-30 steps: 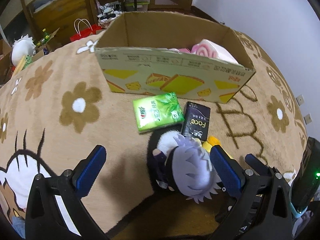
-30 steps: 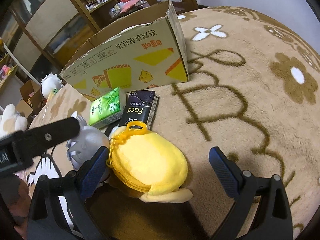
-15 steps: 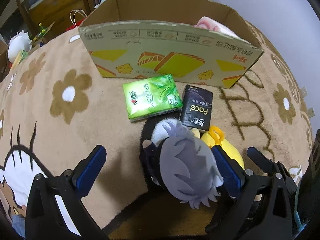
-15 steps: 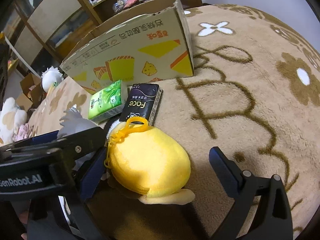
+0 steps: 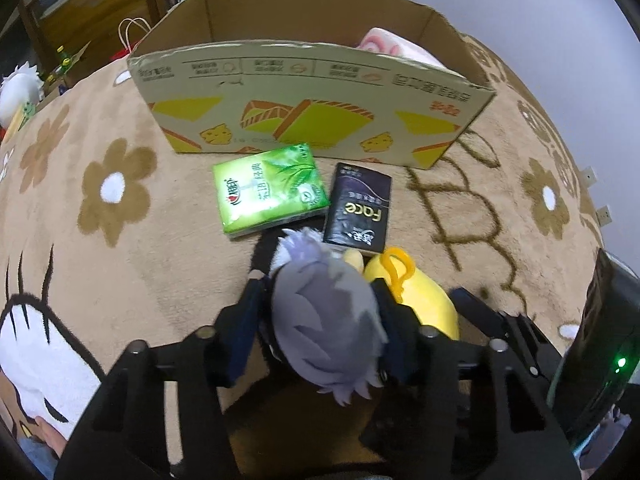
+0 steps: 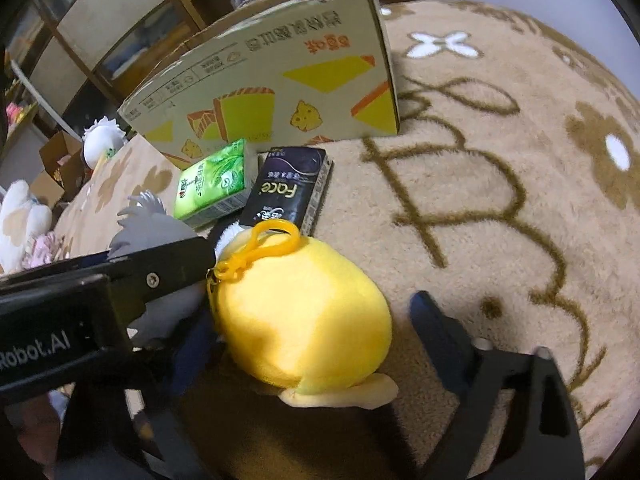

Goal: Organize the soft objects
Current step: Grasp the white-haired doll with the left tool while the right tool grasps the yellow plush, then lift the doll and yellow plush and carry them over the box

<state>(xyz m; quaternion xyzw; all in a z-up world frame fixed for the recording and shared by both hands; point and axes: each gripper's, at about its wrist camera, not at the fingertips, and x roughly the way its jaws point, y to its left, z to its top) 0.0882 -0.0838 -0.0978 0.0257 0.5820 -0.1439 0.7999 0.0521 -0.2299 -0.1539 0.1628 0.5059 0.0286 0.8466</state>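
Observation:
My left gripper (image 5: 320, 328) is shut on a grey-haired plush doll (image 5: 324, 320), its pads pressed on both sides of the head; the doll also shows in the right wrist view (image 6: 152, 232). A yellow plush (image 6: 300, 320) with an orange clip loop lies between the fingers of my right gripper (image 6: 312, 336), which is partly closed around it with a gap on the right side. It also shows in the left wrist view (image 5: 416, 296). A green tissue pack (image 5: 268, 196) and a black tissue pack (image 5: 358, 208) lie in front of the cardboard box (image 5: 312, 92).
The box holds a pink-and-white plush (image 5: 384, 46). All lies on a beige flower-patterned rug (image 6: 520, 200). White plush toys (image 6: 24, 220) and small cartons sit off the rug's left edge. A wooden shelf unit (image 6: 120, 20) stands behind.
My left gripper has closed from wide open onto the grey-haired doll's head. My right gripper has narrowed around the yellow plush and moved slightly forward.

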